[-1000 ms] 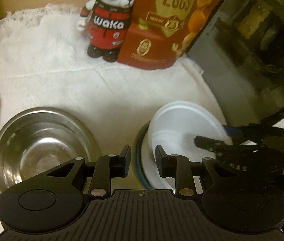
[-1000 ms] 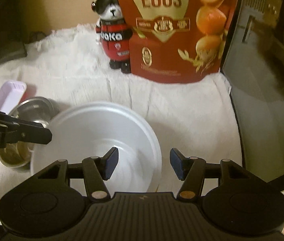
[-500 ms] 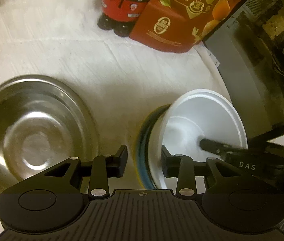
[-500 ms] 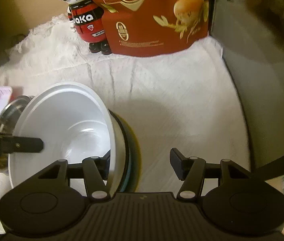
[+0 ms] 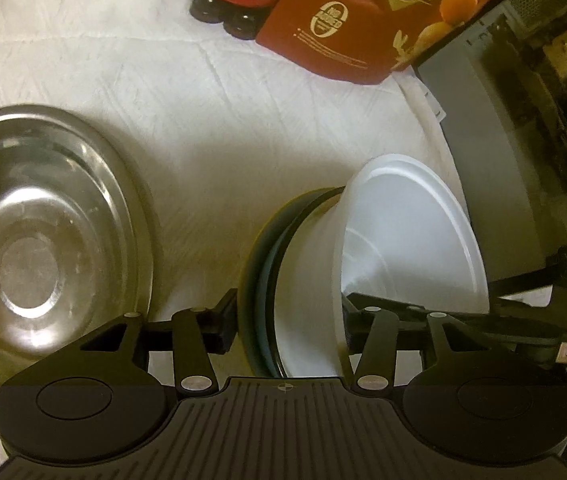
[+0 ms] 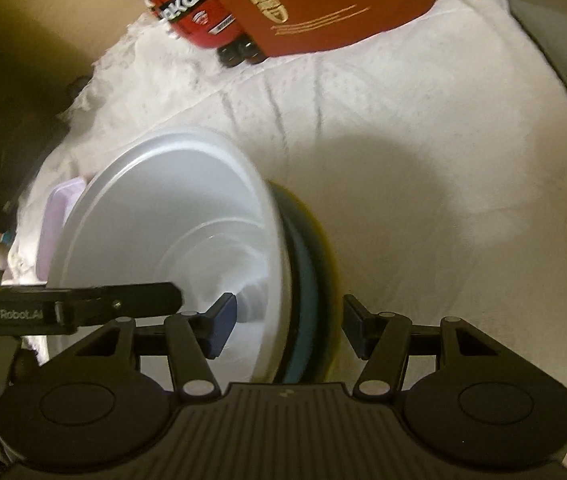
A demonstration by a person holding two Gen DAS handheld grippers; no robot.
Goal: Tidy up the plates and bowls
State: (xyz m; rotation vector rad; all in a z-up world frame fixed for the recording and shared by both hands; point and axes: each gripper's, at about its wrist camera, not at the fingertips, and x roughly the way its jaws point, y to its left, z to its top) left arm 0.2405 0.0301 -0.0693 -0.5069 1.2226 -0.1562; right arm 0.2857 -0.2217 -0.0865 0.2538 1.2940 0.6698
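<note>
A white bowl (image 5: 403,232) sits on top of a stack whose teal and yellow rims (image 5: 255,280) show beneath it. Left of the stack lies a wide steel bowl (image 5: 43,240). My left gripper (image 5: 289,326) straddles the stack's near rim and its jaws are opening, one finger outside the yellow rim and the other partly hidden inside the white bowl. From the other side, my right gripper (image 6: 287,326) straddles the white bowl (image 6: 171,220) and the rims (image 6: 311,264). Its blue pad is inside and its other finger stands just off the yellow edge, with no clear press.
A white cloth (image 5: 203,120) covers the table. A panda figure (image 6: 187,4) and a red quail-egg bag (image 6: 343,0) stand at the back. A grey appliance (image 5: 483,140) walls the right side. A lilac tray (image 6: 57,220) lies behind the white bowl.
Both grippers have sunk closer to the stack and rolled. The left jaws have spread wider and now span the stack's rim. The right jaws kept their width.
</note>
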